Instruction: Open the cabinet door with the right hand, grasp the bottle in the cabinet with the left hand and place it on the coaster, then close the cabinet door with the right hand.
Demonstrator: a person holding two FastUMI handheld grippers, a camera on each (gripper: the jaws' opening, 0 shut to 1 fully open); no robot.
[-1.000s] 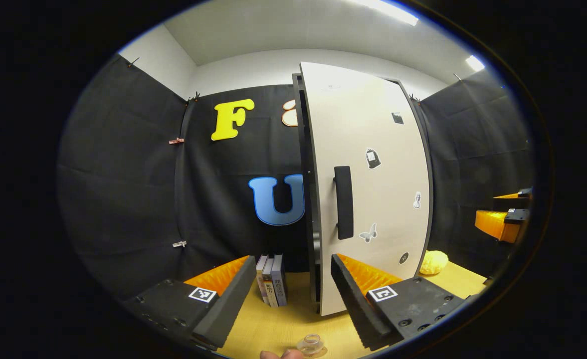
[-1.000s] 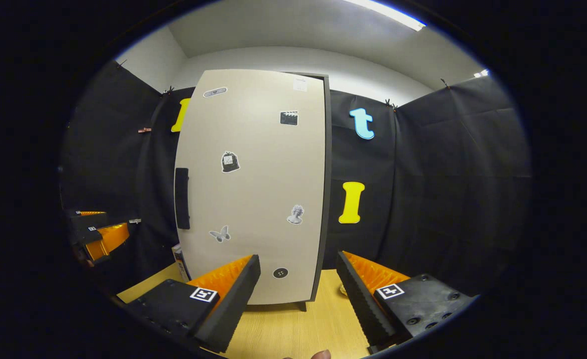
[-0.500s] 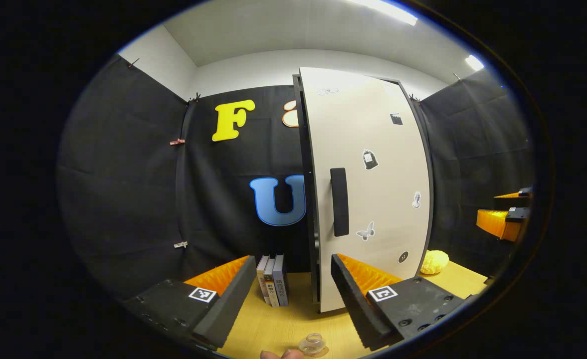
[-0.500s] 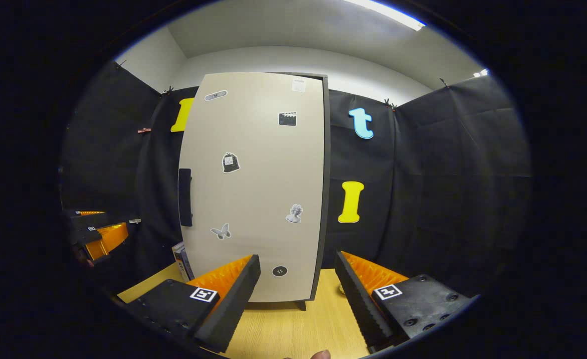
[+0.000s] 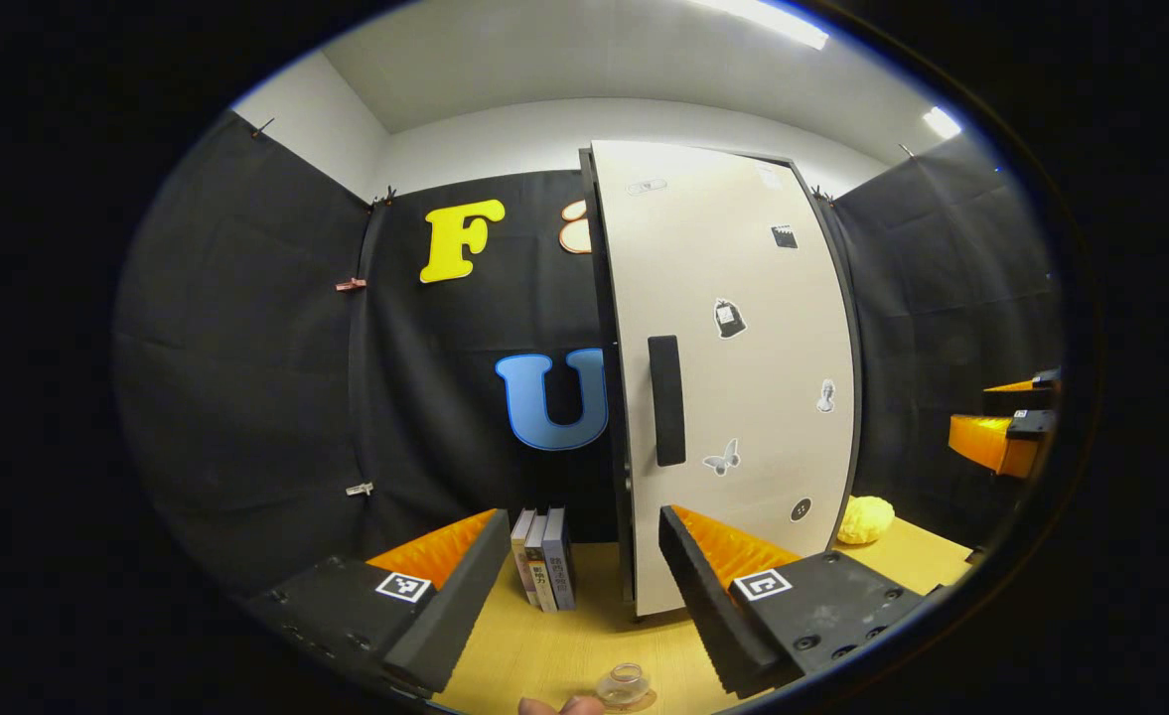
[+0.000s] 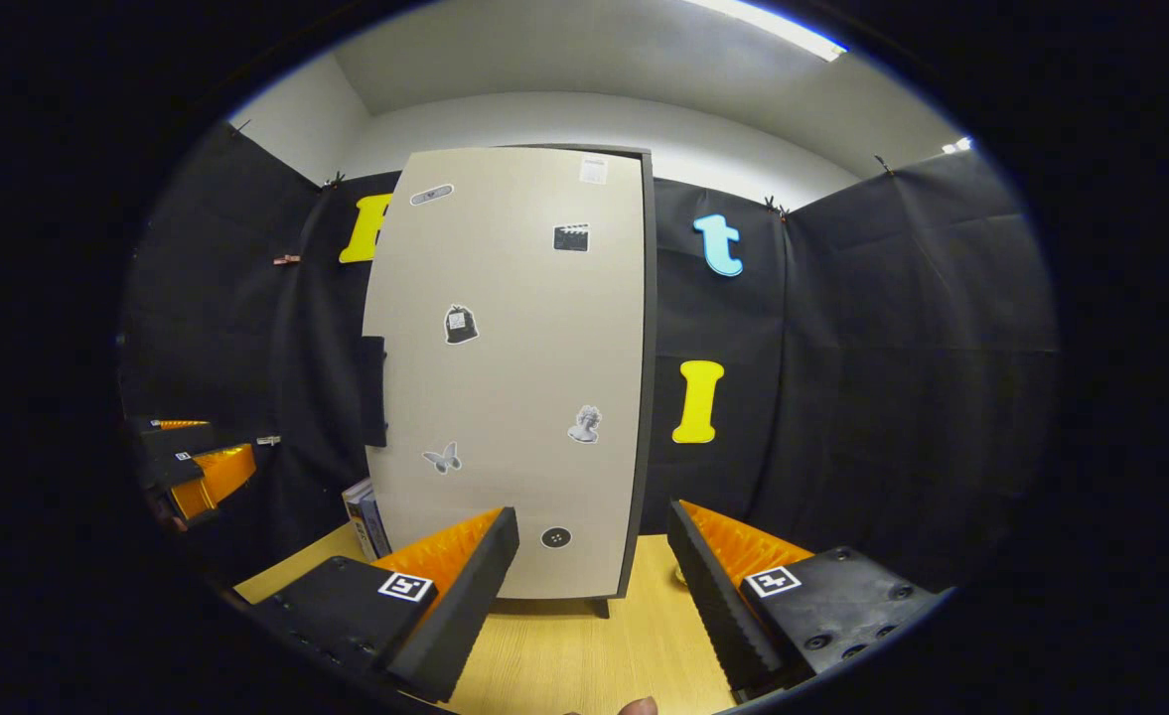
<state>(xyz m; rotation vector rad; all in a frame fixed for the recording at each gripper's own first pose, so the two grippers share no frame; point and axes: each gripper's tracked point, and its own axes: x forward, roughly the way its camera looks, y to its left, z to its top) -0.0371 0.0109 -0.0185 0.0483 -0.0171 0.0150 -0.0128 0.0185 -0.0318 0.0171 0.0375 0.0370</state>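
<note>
Here we hold both grippers, left [image 5: 576,586] and right [image 6: 594,586], spread and empty before the shut beige sticker-dotted cabinet door [image 6: 514,377], its black vertical handle [image 5: 666,400] seemingly our right gripper's next reach.

My left gripper view looks low across the table [image 5: 584,645] at the cabinet door [image 5: 743,377] from its handle side. My right gripper view faces that door [image 6: 514,377] squarely; both share it.
</note>
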